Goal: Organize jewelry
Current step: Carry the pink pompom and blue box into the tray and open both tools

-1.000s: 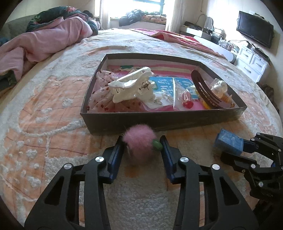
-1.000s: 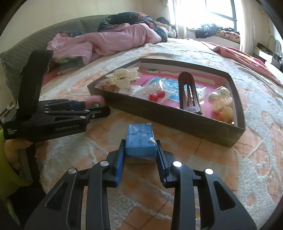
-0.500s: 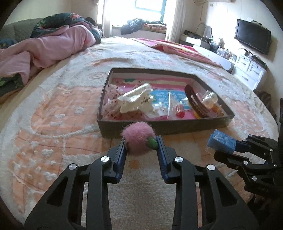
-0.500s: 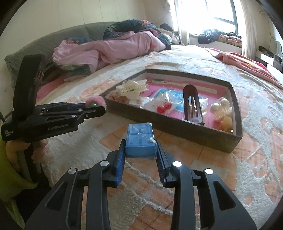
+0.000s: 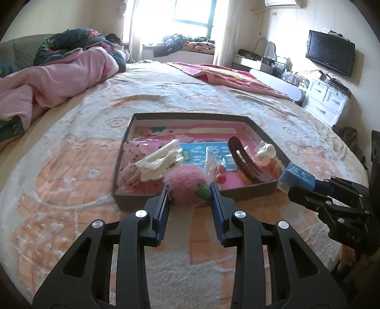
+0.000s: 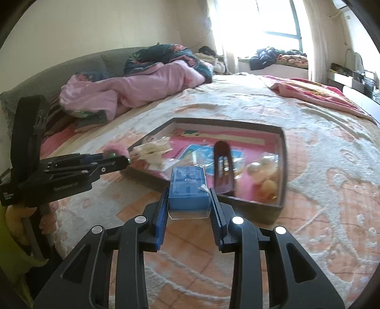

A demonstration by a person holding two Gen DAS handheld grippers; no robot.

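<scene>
Pink pompom (image 5: 185, 184) clamped in our left tool (image 5: 190, 192), blue box (image 6: 188, 189) in our right tool (image 6: 188, 204); tray (image 5: 237, 193) lies straight ahead, left tool nearer.

Both wrist views share the tray (image 5: 258, 129)

A home bedroom is indicated: a bed (image 5: 95, 147) with rumpled duvet (image 5: 54, 80), a wall-mounted TV (image 5: 330, 55), white drawers (image 5: 327, 102), a curtained window (image 5: 192, 12).

I see daylight blowing out the window (image 5: 193, 14) at twelve o'clock; the right view's tray (image 6: 283, 166) is motion-blurred, and the edges curve.
</scene>
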